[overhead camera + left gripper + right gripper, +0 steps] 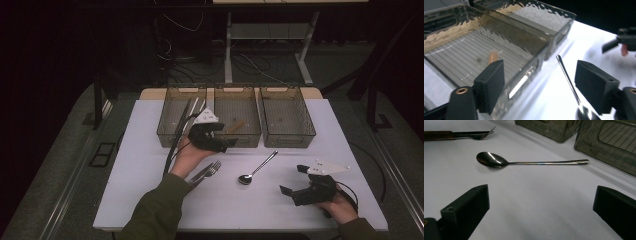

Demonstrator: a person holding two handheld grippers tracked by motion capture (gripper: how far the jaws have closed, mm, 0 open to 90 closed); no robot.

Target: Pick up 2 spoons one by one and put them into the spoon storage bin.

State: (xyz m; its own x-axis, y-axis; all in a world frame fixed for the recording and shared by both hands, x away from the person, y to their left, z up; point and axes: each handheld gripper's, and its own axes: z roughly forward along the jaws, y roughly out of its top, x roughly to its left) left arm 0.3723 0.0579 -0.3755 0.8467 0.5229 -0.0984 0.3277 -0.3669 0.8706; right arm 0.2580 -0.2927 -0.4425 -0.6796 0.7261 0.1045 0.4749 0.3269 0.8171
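My left gripper (227, 135) hovers at the front edge of the middle brown bin (237, 90), jaws open and nothing between them. In the left gripper view the gripper (540, 67) looks over that bin's wall (524, 80); a light wooden piece (492, 57) lies inside on the ribbed floor. A steel spoon (255, 170) lies on the white table, bowl toward me. My right gripper (294, 179) rests low at the front right, open and pointing at the spoon (524, 162). Its jaws (542, 192) stand wide with bare table between.
Three see-through brown bins stand in a row at the back: the left bin (167, 125) holds long metal utensils, and beside the middle one stands the right bin (287, 90). A fork (210, 171) with another utensil lies by my left forearm. The table's front edge is near.
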